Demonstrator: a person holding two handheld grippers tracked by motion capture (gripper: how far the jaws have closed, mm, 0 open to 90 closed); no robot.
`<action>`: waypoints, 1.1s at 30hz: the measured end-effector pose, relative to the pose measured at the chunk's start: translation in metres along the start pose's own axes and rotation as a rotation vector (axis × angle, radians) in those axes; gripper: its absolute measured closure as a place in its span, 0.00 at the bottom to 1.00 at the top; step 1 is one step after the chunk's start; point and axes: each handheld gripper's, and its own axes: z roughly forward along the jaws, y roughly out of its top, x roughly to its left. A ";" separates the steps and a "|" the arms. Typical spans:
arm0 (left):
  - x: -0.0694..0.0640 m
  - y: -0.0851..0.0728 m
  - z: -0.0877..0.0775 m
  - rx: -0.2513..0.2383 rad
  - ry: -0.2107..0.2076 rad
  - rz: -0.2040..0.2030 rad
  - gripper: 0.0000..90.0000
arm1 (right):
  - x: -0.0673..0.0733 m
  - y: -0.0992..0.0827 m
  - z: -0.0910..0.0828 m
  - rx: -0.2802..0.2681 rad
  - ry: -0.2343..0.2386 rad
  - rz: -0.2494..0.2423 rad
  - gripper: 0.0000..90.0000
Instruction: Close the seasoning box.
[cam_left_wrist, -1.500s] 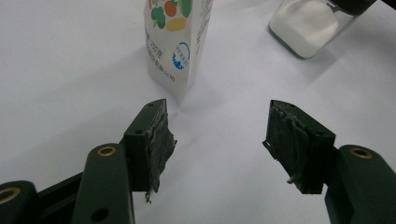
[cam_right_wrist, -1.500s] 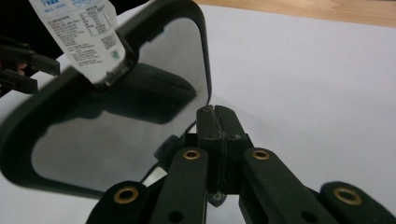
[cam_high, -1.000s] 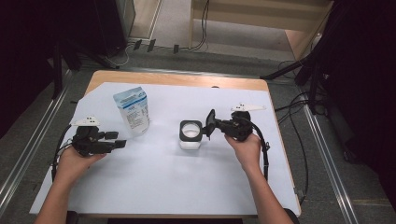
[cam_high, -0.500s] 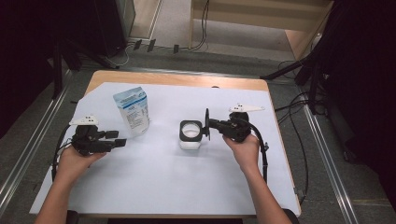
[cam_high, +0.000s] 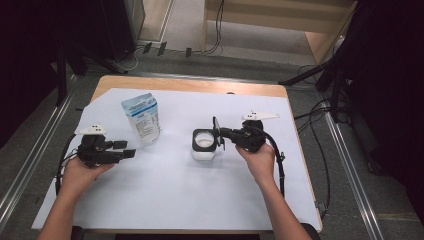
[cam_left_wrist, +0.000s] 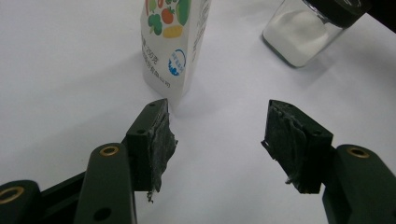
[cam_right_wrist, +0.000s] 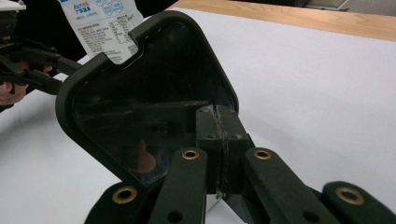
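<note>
One jar (cam_high: 204, 145) of white powder sits mid-table, its black flip lid (cam_high: 216, 132) stood up on edge and pinched on the jar's right side by the right gripper (cam_high: 218, 134), fingers clamped tight on it. The pouch (cam_high: 142, 119) is stood upright off to the jar's left, just beyond the left gripper (cam_high: 125, 149), whose fingers are held apart and empty. So the pouch is probably best grabbed by the left hand, which is nearer.

We read text only on the pouch (cam_left_wrist: 170, 44): "250克" printed sideways beside vegetable pictures and a round blue logo. On its back (cam_right_wrist: 100, 23), small blue Chinese print, too fine for us to make out.
</note>
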 end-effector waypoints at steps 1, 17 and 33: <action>0.000 0.000 0.000 0.000 -0.001 0.003 0.46 | 0.000 0.000 0.000 0.001 0.002 0.003 1.00; -0.001 0.000 0.002 0.006 -0.004 0.002 0.46 | 0.002 -0.001 0.004 0.022 -0.010 -0.039 0.92; 0.000 0.000 0.005 0.021 0.004 0.012 0.46 | -0.020 -0.011 -0.019 0.000 -0.118 -0.021 0.72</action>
